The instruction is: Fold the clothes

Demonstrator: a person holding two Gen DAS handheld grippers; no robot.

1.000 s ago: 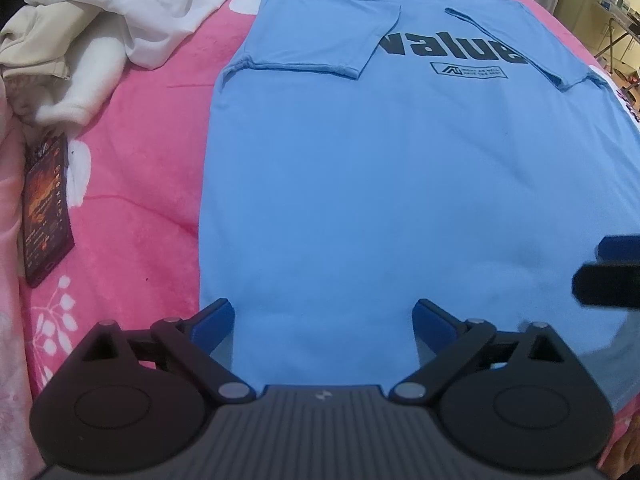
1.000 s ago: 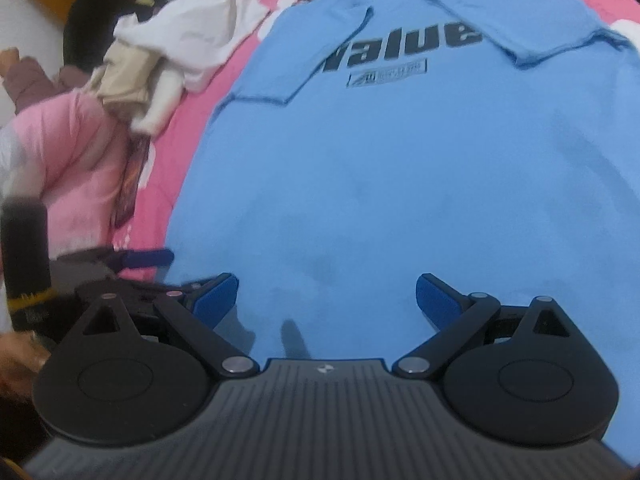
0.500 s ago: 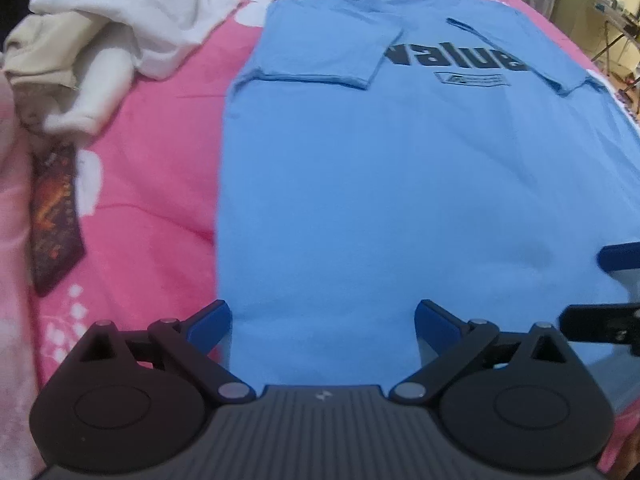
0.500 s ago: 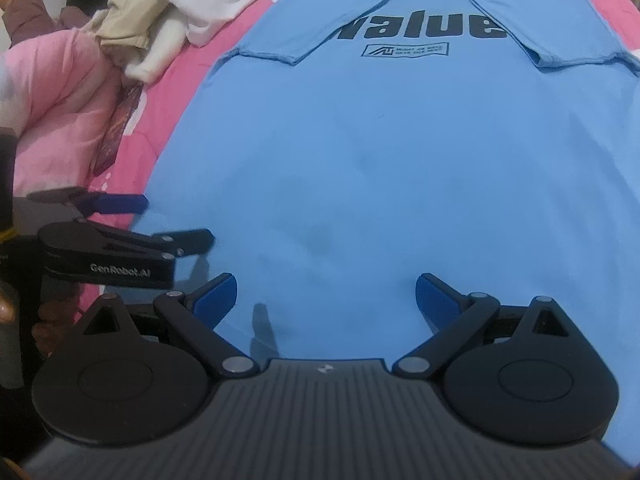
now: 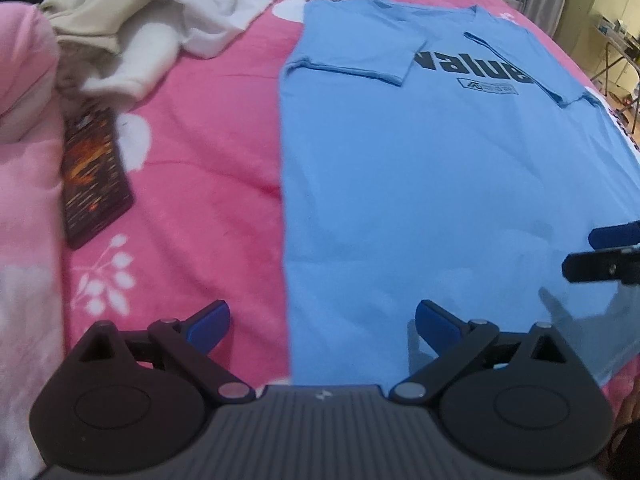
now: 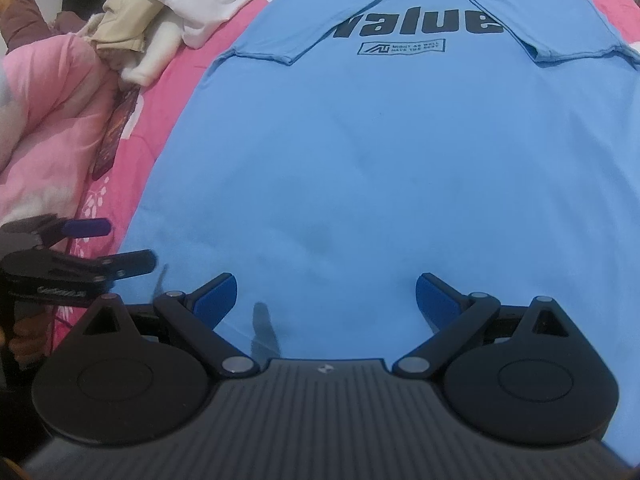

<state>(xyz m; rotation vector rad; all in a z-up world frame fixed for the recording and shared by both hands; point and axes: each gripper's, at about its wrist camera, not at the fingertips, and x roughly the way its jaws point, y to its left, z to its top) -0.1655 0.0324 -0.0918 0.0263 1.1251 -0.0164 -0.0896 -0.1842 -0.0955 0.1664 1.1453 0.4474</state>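
While spread flat on the pink bed (image 5: 200,152) with sleeves folded in, blue shirt (image 6: 380,152); near hem, left tongs (image 5: 322,322) and right tongs (image 6: 326,300), both gaping, empty.

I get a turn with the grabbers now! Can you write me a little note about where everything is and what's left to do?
Left gripper: open, empty, over the left bottom corner of the blue T-shirt.
Right gripper: open, empty, over the bottom hem.
Shirt lies flat, print up, on the pink bedspread; both sleeves folded in.
Left: fold the body. A pile of light clothes waits at the far left.
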